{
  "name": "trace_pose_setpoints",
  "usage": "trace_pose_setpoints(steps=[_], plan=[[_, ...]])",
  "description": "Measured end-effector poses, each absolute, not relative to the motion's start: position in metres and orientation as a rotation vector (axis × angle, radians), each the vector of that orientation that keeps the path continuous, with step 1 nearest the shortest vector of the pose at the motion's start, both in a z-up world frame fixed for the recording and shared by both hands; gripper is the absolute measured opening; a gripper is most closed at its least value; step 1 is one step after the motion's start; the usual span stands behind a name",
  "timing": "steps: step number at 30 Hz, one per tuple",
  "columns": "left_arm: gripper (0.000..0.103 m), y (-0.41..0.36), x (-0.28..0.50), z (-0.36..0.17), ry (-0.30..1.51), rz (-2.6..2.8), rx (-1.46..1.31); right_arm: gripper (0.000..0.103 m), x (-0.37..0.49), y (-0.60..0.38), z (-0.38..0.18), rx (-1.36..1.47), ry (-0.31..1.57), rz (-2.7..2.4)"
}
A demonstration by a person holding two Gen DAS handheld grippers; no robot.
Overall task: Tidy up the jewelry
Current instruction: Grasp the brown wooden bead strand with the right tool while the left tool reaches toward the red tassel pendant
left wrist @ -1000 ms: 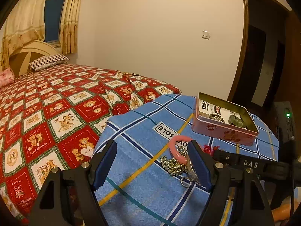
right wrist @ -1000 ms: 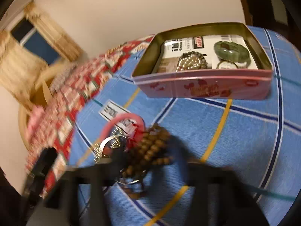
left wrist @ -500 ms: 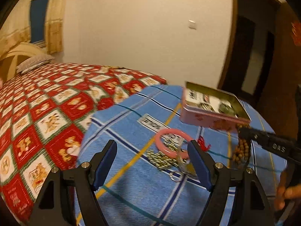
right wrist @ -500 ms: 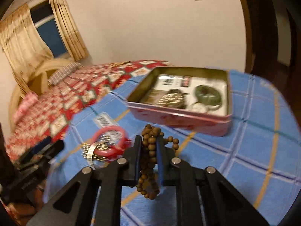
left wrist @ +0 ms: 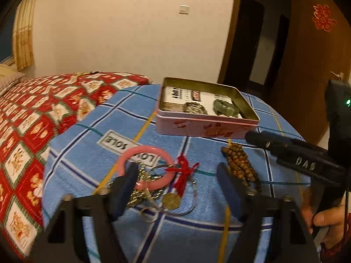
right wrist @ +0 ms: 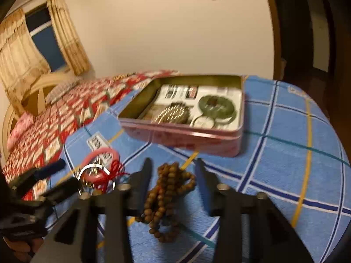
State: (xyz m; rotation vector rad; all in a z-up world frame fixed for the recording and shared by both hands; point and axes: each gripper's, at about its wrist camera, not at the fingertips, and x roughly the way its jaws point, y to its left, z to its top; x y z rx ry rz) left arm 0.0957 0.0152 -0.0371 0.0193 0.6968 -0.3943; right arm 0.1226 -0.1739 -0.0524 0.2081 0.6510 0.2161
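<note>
Right claw (right wrist: pixel 173 182) just opened, wooden beads (right wrist: pixel 169 197) lying loose between.

Brown bead string (right wrist: pixel 169 195) heaped on blue cloth — pink tin (right wrist: pixel 193 138) beyond, open

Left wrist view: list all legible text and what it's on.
"LOVE SOLE", upside down, partly covered: label on the blue plaid cloth.
"DAS": side of the right gripper.
Red double-happiness sign: wooden door.
Printed card in the pink tin: too blurred to read.
Coin on the red cord: unreadable.
</note>
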Motion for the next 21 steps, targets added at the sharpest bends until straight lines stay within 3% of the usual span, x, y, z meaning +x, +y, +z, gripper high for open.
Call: trace_pose_setpoints(steps=[1,2,13,15,16,19,21], plan=[[0.044,0.009,0.099,-0.039,0.711,-0.408,0.032,0.054,0.121,-0.176,-0.051,0.217,0.637,0.206],[0.043,0.006,0.102,-0.041,0.724,-0.414,0.044,0.054,0.12,-0.18,-0.049,0.227,0.625,0.193],[0.042,-0.015,0.128,-0.06,0.863,-0.414,0.092,0.054,0.126,-0.207,-0.05,0.36,0.627,0.159],[0.03,-0.018,0.129,-0.062,0.878,-0.416,0.109,0.054,0.126,-0.209,-0.051,0.37,0.629,0.16],[0.016,-0.02,0.131,-0.066,0.9,-0.422,0.117,0.054,0.126,-0.209,-0.051,0.374,0.629,0.162],[0.007,-0.021,0.131,-0.067,0.911,-0.442,0.113,0.054,0.126,-0.209,-0.051,0.367,0.625,0.158],[0.007,-0.019,0.126,-0.062,0.874,-0.457,0.099,0.054,0.126,-0.209,-0.051,0.359,0.623,0.155]])
